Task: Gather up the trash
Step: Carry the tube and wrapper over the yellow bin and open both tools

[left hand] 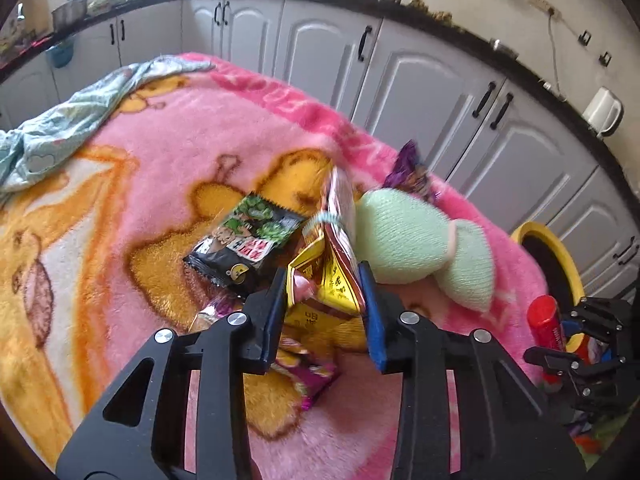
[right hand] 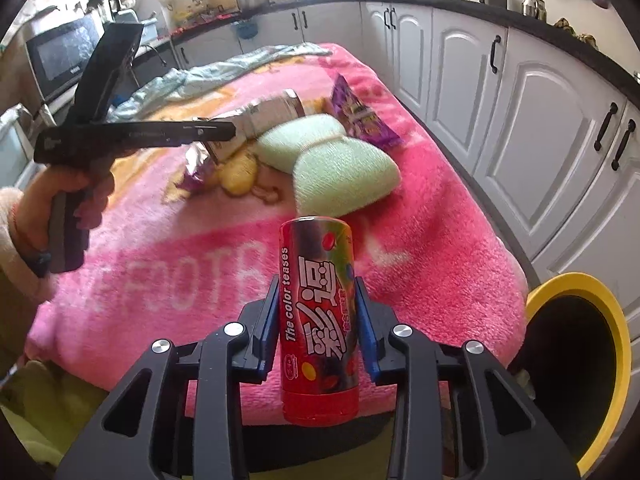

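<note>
My left gripper (left hand: 326, 280) is shut on a yellow-and-red snack packet (left hand: 326, 276) and holds it above the pink blanket (left hand: 172, 148); its silver back shows in the right wrist view (right hand: 260, 116). My right gripper (right hand: 316, 292) is shut on a red candy tube (right hand: 316, 320), upright, near the blanket's front edge. The tube also shows at the right of the left wrist view (left hand: 546, 324). A black-and-green packet (left hand: 244, 246), a purple packet (left hand: 410, 168) (right hand: 360, 112) and a magenta wrapper (left hand: 308, 376) lie on the blanket.
A yellow-rimmed bin (right hand: 580, 364) (left hand: 548, 264) stands on the floor right of the blanket. A pale green bow-shaped cushion (right hand: 328, 160) (left hand: 424, 244) lies mid-blanket. A light blue cloth (left hand: 68, 120) lies at the far left. White cabinets (right hand: 532, 128) run along the right.
</note>
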Tool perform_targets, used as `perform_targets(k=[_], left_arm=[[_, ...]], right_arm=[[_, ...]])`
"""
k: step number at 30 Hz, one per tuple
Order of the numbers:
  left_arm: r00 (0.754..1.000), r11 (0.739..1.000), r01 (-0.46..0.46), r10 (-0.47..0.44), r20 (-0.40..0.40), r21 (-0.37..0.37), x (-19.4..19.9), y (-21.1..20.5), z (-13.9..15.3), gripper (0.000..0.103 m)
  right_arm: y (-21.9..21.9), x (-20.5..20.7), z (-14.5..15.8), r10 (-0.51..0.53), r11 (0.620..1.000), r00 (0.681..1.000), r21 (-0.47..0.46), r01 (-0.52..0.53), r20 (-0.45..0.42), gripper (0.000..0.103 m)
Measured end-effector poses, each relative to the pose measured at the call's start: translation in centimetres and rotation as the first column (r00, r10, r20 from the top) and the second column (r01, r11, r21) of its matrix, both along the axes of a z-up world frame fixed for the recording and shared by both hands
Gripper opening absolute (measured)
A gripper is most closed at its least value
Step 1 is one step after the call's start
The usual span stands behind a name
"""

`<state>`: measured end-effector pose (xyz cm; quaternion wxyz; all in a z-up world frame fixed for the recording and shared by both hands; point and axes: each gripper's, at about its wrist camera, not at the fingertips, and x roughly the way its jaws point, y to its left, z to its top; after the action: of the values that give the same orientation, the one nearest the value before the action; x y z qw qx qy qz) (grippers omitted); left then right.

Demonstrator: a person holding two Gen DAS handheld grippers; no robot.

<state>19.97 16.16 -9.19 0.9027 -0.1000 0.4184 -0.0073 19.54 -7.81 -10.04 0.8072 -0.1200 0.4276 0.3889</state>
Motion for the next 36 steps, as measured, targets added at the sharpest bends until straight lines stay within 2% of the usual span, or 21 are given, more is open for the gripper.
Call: perform_targets(k=[3, 10, 18, 25, 36], left_arm=[[0.999, 0.999, 0.01, -0.008, 0.045, -0.039, -0.9, -0.6, 1.5, 0.027], [0.989, 0.997, 0.052, -0.042, 0.141, -0.064, -2.1, -3.4, 5.3, 0.026], [0.96, 0.979, 0.197, -0.182, 0.214, -0.052, -1.8, -9.8, 8.5, 0.027], [0.935, 0.952, 0.302, -0.285, 0.21, -0.049, -0.3, -16.0, 8.3, 0.027], [0.885, 0.894, 0.448, -0.44, 0.154, -0.018, 1.9, -25.2, 5.9, 0.027]], right_arm=[[-0.6, -0.2, 1.3, -0.007, 0.999, 1.0, 0.036, 0.007, 0.009, 0.032], [-3.5, -0.2, 4.6, -0.066, 0.992, 0.997, 0.109, 0.061, 0.046, 0.032], [-10.3, 0.8, 7.0, -0.222, 0.965, 0.971, 0.164, 0.207, 0.083, 0.032], [-18.2, 1.7, 7.4, -0.401, 0.901, 0.913, 0.21, 0.379, 0.074, 0.032], [-25.8, 2.4, 6.1, -0.556, 0.809, 0.831, 0.252, 0.531, 0.032, 0.032]])
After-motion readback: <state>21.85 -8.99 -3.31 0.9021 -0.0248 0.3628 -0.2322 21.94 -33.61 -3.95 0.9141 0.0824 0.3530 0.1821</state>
